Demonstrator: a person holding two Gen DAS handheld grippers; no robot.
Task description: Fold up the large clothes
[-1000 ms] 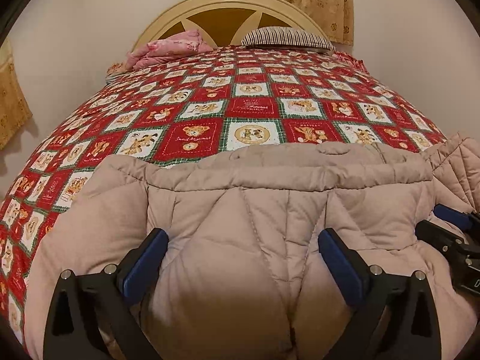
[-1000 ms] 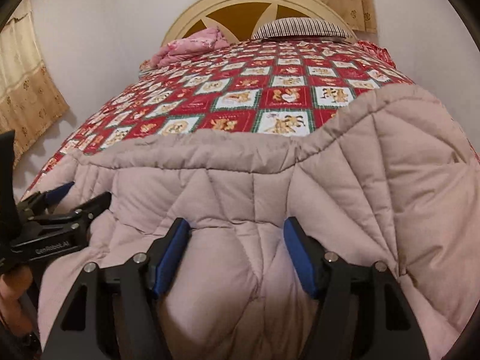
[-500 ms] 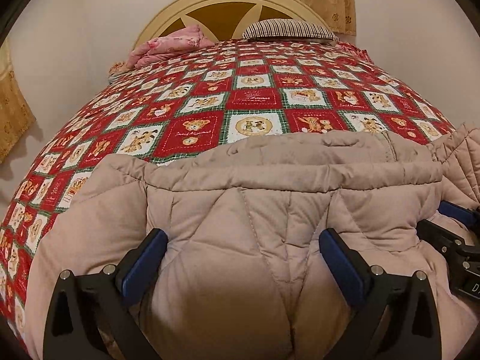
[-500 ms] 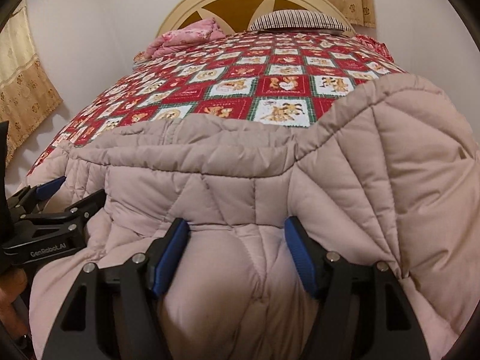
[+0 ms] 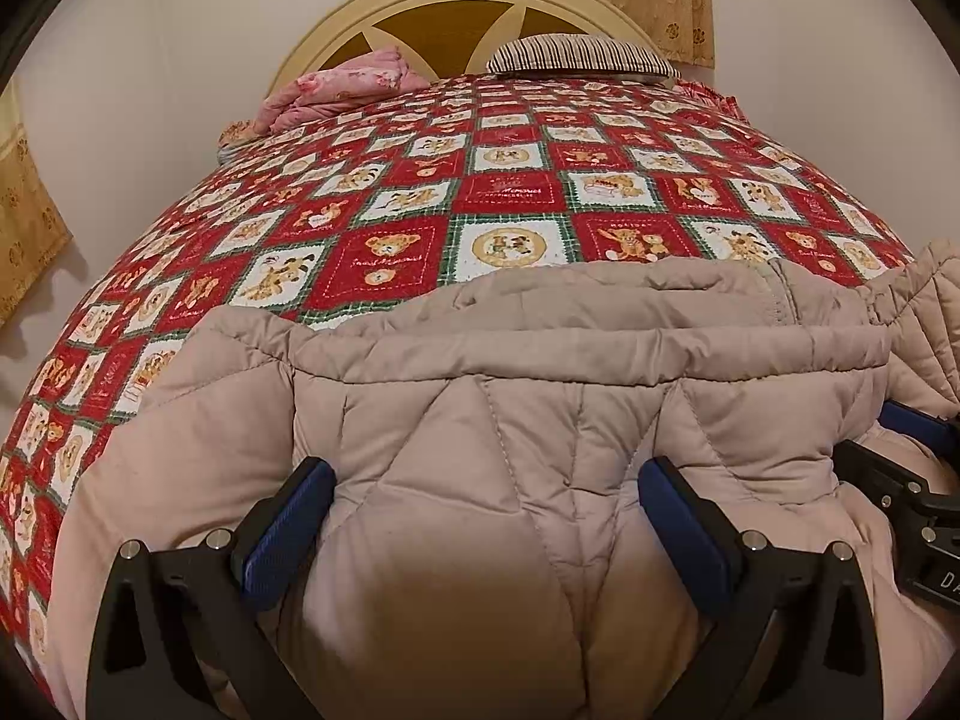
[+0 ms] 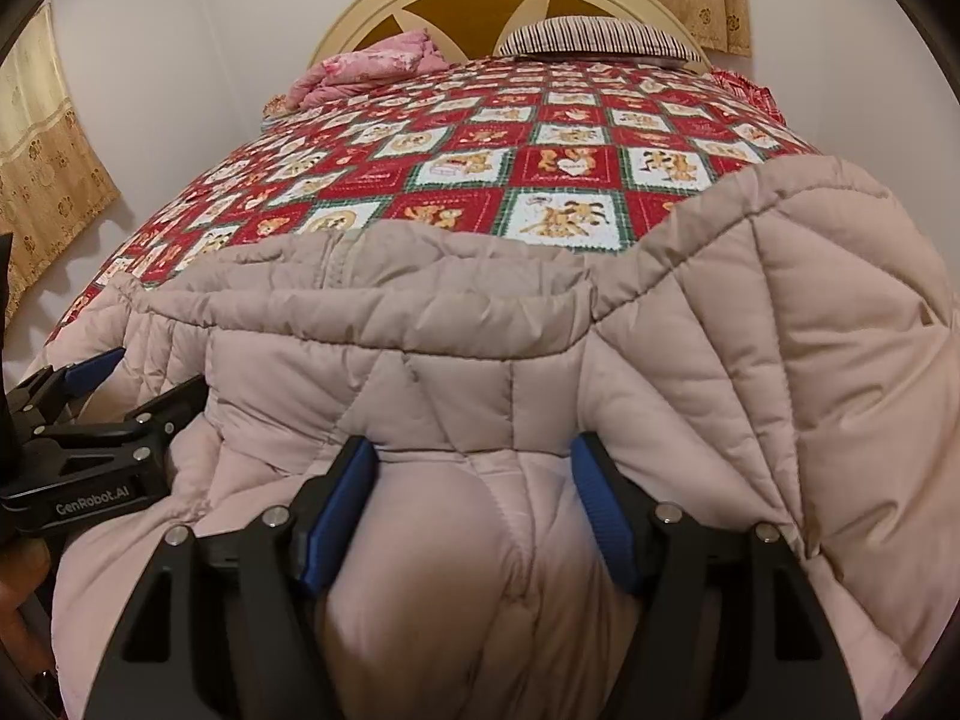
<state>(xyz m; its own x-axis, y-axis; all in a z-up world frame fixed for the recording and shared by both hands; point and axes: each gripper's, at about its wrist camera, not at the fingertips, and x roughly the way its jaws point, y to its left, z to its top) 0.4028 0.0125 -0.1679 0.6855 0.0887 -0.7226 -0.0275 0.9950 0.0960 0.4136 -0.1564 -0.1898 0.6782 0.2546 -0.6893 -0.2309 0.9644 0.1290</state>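
A puffy beige quilted jacket point(image 5: 540, 348) lies across the near end of the bed, its collar edge facing the headboard. My left gripper point(image 5: 486, 474) is shut on a thick bunch of its padding, which bulges between the blue pads. My right gripper point(image 6: 474, 444) grips a similar bulge of the jacket point(image 6: 780, 330), with a raised flap to its right. Each view catches the other tool: the right gripper point(image 5: 894, 444) at the right edge, the left gripper point(image 6: 144, 378) at the left edge, both sunk into fabric.
A red patchwork teddy-bear quilt point(image 5: 510, 192) covers the bed. Pink bedding point(image 5: 342, 90) and a striped pillow point(image 5: 576, 57) rest against the cream headboard point(image 5: 456, 6). Curtains point(image 6: 48, 180) hang at the left wall. A hand point(image 6: 18, 570) shows at the left edge.
Both grippers keep their hold on the jacket. The views have tipped down very slightly; nothing has been let go or shifted noticeably.
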